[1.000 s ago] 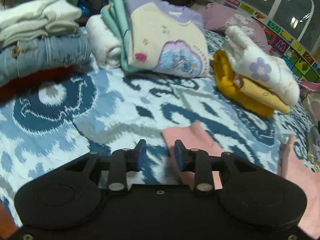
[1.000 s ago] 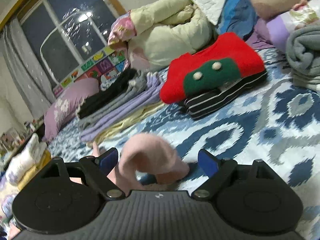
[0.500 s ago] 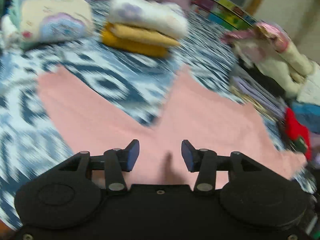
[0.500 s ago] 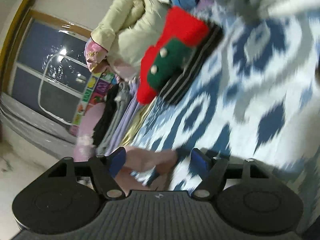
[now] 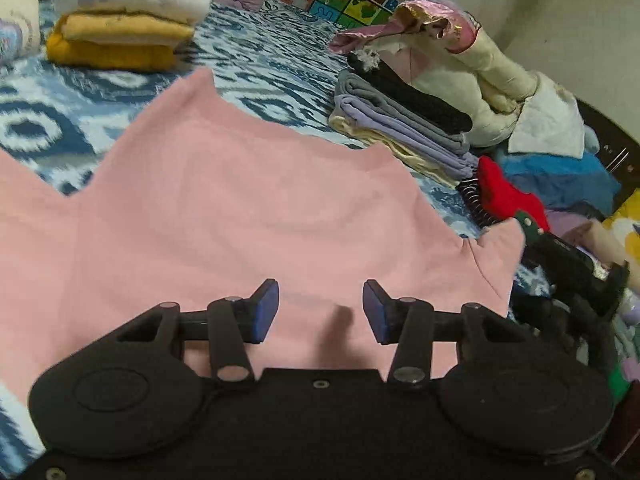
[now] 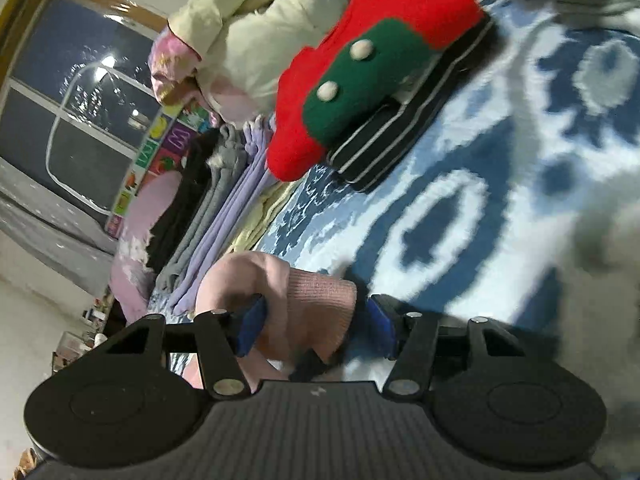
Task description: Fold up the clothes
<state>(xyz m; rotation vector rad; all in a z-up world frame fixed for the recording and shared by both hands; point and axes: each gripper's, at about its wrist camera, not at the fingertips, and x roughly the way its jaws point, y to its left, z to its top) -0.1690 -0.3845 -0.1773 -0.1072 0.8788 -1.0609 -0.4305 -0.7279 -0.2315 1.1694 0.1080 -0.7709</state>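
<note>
A pink sweater [image 5: 248,208] lies spread flat on the blue and white patterned bedspread [image 5: 272,64]. My left gripper [image 5: 320,312] is open and hovers over the sweater's near edge, holding nothing. My right gripper [image 6: 312,324] is open, its blue pads on either side of the sweater's ribbed pink sleeve cuff [image 6: 316,304]; the pads do not press on it. The right gripper's black body shows at the right of the left wrist view [image 5: 576,272], by the sleeve end [image 5: 500,256].
Folded piles ring the sweater: yellow and white floral clothes [image 5: 120,12], grey, lilac and black clothes [image 5: 400,120], a red and green sweater on striped clothes [image 6: 372,64], and a cream jacket [image 5: 472,76]. A window [image 6: 72,100] is beyond.
The left gripper swung right from the bedspread to over the pink sweater and opened wider. The right gripper tilted and narrowed its opening around the sleeve cuff.
</note>
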